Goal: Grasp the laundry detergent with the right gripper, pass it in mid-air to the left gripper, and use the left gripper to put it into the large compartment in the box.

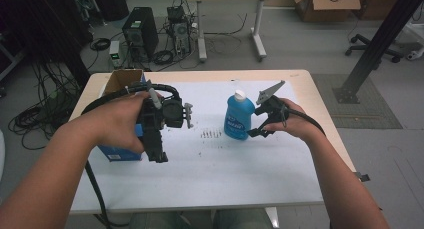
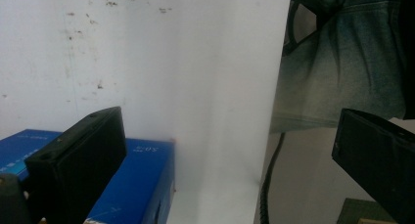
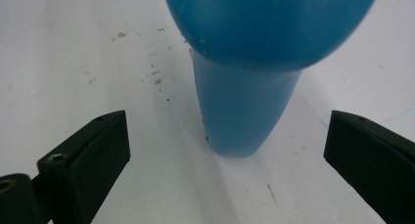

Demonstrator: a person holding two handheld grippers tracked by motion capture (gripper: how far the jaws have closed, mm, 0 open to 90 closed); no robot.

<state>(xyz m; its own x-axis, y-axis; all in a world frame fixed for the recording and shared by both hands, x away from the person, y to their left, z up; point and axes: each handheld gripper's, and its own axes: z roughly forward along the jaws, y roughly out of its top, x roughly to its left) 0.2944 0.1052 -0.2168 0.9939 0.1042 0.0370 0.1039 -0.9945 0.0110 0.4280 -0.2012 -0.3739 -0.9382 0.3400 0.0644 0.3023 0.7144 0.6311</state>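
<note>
The blue bottle [image 1: 239,117] stands upright mid-table on the white sheet [image 1: 210,164], white cap on top, printed label facing me. It's glossy plastic w/ a rounded shoulder and a body that narrows toward the base in the right gripper view [image 3: 244,111].

My right gripper [image 1: 257,123] sits just beside it on the right, jaws spread wide, w/ the bottle between and ahead of them, not touching yet. So I judge the step is the approach to grasp. Next move: push fwd till the pads flank the body, then close gently. Slick curved plastic could slip or tip if I pinch too high.

My left gripper [image 1: 159,151] hangs over the blue cardboard box [image 1: 120,153] at the table's left, jaws also wide apart, holding nothing. The box has matte, sharp corners and an open top flap. The sheet is flat and smooth, w/ small dark specks [image 1: 210,134] near the bottle.
</note>
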